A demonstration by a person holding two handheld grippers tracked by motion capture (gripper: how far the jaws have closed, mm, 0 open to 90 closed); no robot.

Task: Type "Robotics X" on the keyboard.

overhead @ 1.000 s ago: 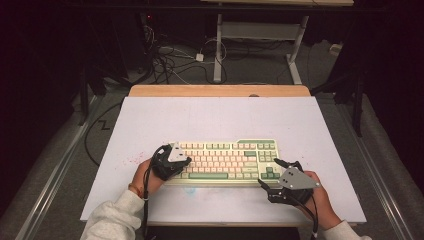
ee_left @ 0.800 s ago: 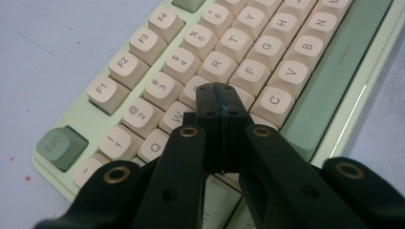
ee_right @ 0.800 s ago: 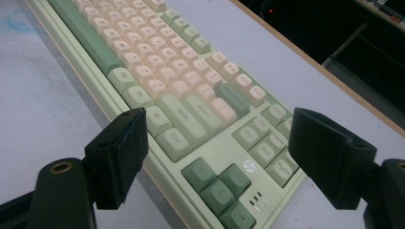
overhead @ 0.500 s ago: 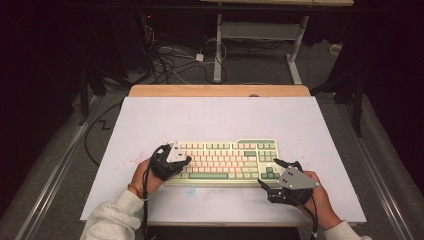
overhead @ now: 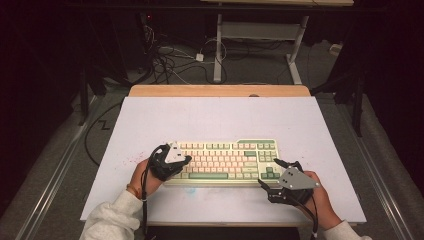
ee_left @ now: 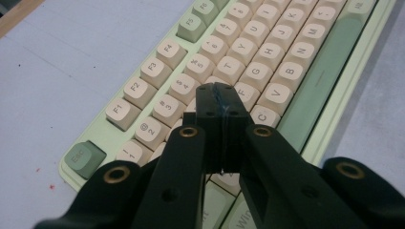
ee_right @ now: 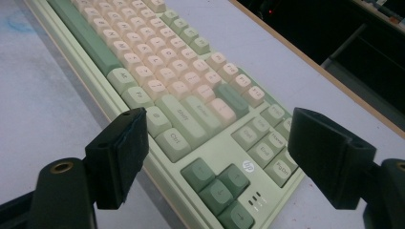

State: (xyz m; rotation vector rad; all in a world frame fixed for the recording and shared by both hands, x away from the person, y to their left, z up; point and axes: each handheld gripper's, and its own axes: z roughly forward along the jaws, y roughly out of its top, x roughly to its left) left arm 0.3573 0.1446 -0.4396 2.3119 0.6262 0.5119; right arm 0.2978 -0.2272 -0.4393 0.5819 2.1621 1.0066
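A cream and green keyboard [overhead: 225, 160] lies across the near middle of the white table top [overhead: 215, 117]. My left gripper [overhead: 186, 160] is over its left end. In the left gripper view the jaws [ee_left: 220, 102] are shut with nothing between them, their tip just above the letter keys of the keyboard [ee_left: 267, 62]; I cannot tell whether it touches a key. My right gripper [overhead: 267, 171] is at the keyboard's near right corner. In the right gripper view it [ee_right: 224, 152] stands open, its pads [ee_right: 126, 152] astride the arrow keys of the keyboard [ee_right: 157, 62], apart from them.
A wooden strip [overhead: 220, 91] edges the table's far side. Behind it lie tangled cables [overhead: 170, 60] on the floor and a white desk frame [overhead: 260, 35]. Small red specks [overhead: 127, 161] mark the board left of the keyboard. A person's sleeves come in at the bottom.
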